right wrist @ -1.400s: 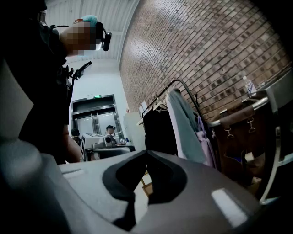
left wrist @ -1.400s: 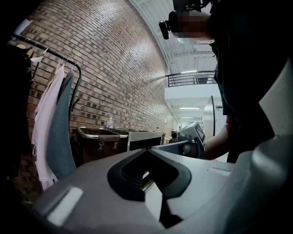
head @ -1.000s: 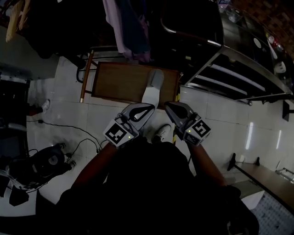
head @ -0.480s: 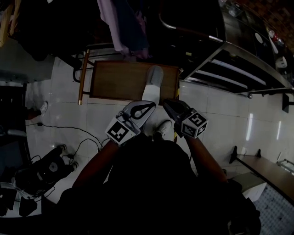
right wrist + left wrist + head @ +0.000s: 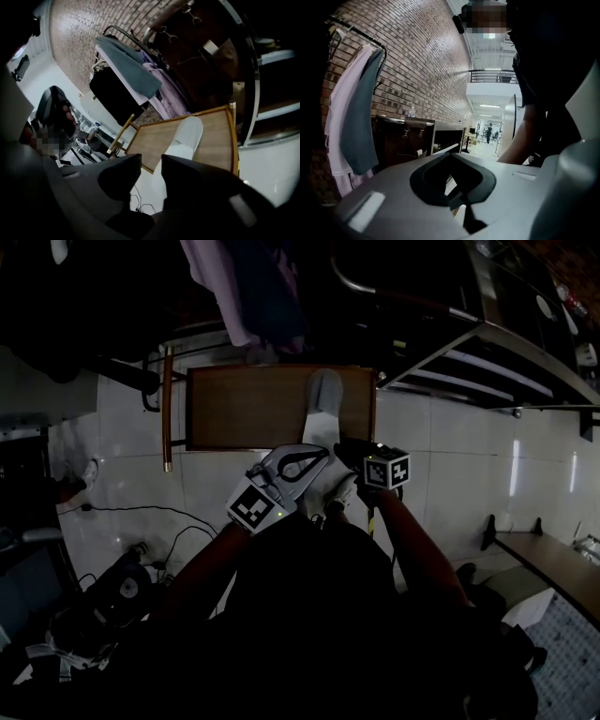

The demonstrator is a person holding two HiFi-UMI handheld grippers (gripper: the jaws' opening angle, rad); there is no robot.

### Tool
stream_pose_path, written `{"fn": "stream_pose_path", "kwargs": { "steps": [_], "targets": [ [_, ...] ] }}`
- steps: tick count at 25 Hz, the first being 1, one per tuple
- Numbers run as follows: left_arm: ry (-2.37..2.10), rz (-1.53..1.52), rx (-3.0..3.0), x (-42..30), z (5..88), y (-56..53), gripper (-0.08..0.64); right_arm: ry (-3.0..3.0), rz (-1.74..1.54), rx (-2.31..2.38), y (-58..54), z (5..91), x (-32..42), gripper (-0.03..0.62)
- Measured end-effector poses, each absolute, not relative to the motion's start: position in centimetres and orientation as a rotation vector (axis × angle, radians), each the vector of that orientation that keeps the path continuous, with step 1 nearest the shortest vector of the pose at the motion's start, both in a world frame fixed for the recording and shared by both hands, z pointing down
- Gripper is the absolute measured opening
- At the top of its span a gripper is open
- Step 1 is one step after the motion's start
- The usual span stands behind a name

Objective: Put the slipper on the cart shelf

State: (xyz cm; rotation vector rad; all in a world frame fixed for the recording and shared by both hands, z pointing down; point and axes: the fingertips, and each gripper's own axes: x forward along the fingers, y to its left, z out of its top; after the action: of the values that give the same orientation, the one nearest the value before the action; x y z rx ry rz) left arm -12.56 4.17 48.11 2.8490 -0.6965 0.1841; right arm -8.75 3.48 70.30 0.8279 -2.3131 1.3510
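1. The white slipper (image 5: 322,407) (image 5: 187,136) lies flat on the wooden table (image 5: 244,409), toward its 3 o'clock side. Its toe points to 12 o'clock and its heel is at the near edge.
2. The right gripper (image 5: 340,445) (image 5: 151,165) hangs near the heel, at the slipper's 6 o'clock. It is released, jaws a little apart with nothing between them.
3. The left gripper (image 5: 320,455) (image 5: 457,203) sits just beside it at 9 o'clock, clenched tip to tip on nothing.
4. Hanging clothes (image 5: 248,296) are at the table's 12 o'clock, and steel shelving (image 5: 487,362) is at its 2 o'clock. Cables (image 5: 141,514) trail over the tiled floor (image 5: 450,474) at 8 o'clock.
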Motion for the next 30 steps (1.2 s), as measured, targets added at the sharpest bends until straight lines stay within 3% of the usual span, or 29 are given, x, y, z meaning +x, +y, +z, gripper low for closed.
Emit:
{"fn": "stream_pose_path", "kwargs": {
  "steps": [4,11,25,30],
  "targets": [
    [-0.651,0.192,2.836,-13.3,49.2,3.5,0.000,-2.164,1.440,0.869,3.4,75.8,-8.5,0.198],
    [-0.618,0.215,2.812,-14.9,50.8,2.4,0.000,-2.019,1.593,0.852,3.6,81.0,-8.9,0.255],
    [-0.624,0.241,2.767,-16.7,53.0,1.0,0.000,-1.911,1.713,0.816,2.9,85.0,-12.0,0.255],
    [-0.643,0.238,2.737,-17.2,53.4,0.7,0.001,-1.907,1.723,0.851,2.9,85.0,-11.8,0.151]
  ]
}}
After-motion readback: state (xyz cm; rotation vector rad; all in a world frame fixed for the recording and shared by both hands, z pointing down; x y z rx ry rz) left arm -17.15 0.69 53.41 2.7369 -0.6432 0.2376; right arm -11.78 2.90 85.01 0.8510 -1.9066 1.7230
